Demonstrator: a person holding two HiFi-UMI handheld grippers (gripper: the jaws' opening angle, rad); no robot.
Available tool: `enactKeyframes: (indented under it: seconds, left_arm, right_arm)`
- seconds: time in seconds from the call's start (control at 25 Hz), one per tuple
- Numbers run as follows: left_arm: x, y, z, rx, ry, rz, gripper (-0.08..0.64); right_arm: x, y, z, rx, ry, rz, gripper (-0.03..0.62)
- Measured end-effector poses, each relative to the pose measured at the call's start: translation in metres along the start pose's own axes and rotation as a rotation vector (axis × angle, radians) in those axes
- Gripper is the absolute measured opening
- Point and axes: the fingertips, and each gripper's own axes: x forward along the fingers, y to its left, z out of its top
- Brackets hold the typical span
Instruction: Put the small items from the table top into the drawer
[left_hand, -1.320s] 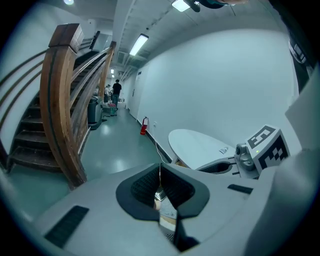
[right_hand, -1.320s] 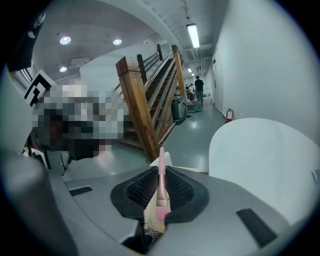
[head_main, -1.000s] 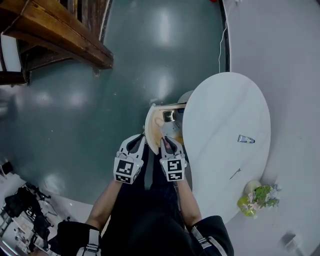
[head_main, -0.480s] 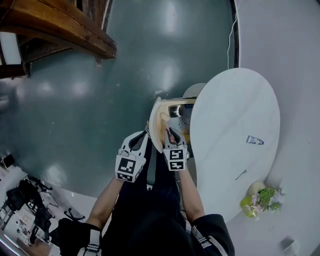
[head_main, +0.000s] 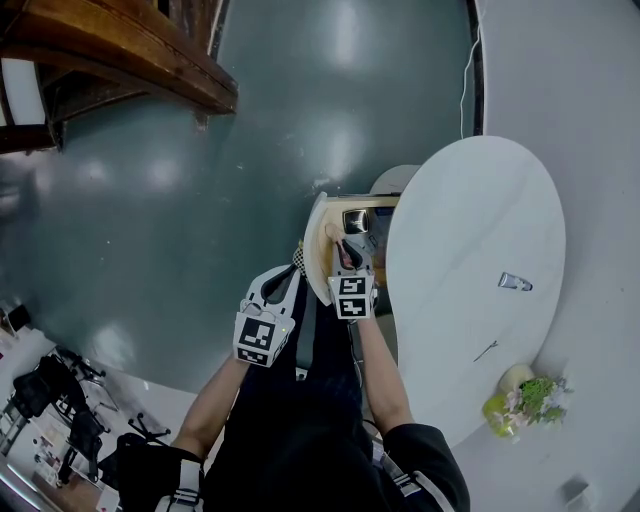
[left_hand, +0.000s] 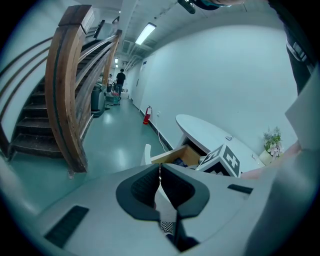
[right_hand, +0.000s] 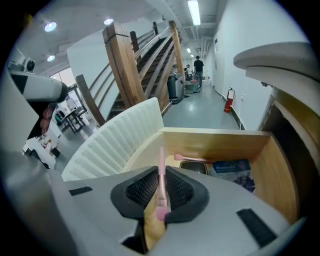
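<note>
Now that my right gripper (right_hand: 161, 176), clamping a slim pink brush (right_hand: 161, 155), has sunk over the open wooden drawer (right_hand: 215, 139), release seems due; left gripper (left_hand: 160, 172) closed, empty.

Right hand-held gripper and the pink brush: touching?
Touching. Right gripper view shows the right hand-held gripper clamped on the pink brush.

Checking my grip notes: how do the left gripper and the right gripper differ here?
The right gripper is shut on a thin pink stick; the left gripper is shut on nothing. The right gripper is over the open drawer; the left gripper is outside it. Both carry marker cubes.
</note>
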Motion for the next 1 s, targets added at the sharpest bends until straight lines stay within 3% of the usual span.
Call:
enactKeyframes:
  seconds: [0.28, 0.4, 0.64, 1.0]
  left_arm:
    - [-0.007, 0.002, -0.004, -0.001, 0.011, 0.006, 0.023]
    - [-0.008, 0.002, -0.006, -0.001, 0.012, 0.013, 0.023]
    - [-0.013, -0.001, -0.004, 0.004, -0.002, 0.013, 0.023]
    - [-0.033, -0.011, 0.031, 0.039, -0.048, 0.015, 0.023]
  right_arm:
    - [-0.006, 0.004, 0.011, 0.022, -0.052, -0.003, 0.073]
    - [-0.005, 0.009, 0.011, 0.035, -0.053, 0.026, 0.169]
    - [-0.012, 0.013, 0.01, 0.03, -0.056, 0.028, 0.173]
    - [-0.062, 0.02, 0.051, -0.001, -0.141, 0.025, 0.172]
